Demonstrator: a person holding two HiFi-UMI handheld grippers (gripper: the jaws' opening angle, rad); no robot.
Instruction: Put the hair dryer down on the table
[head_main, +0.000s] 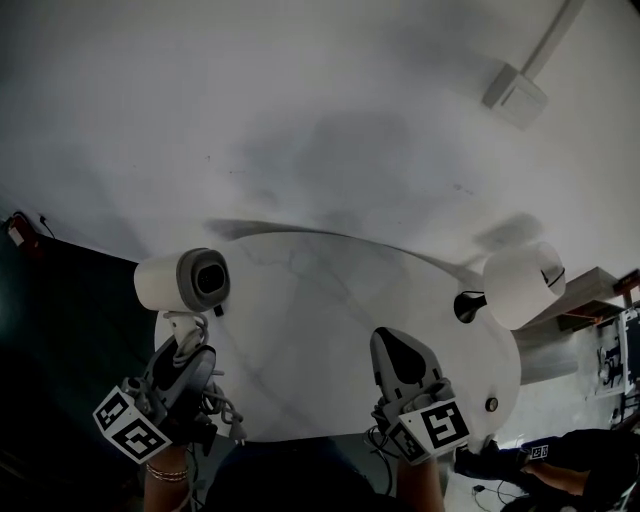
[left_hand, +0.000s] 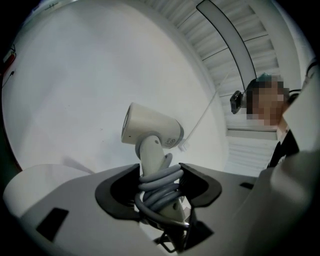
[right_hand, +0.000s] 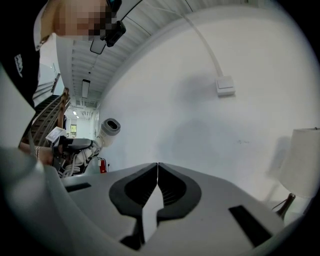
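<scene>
Item: hair dryer (head_main: 182, 280), cord (left_hand: 157, 186) wound round its handle, which your left gripper (head_main: 185, 352) clamps, held upright by the table's (head_main: 320, 340) left edge. Your right gripper (right_hand: 158, 175): jaws together, empty. Step: carrying. Next, likely: lower onto the tabletop, then release.

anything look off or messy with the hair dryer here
Only the cord: it is coiled around the hair dryer handle, so the left gripper clamps over the coils, and its plug dangles loose.
</scene>
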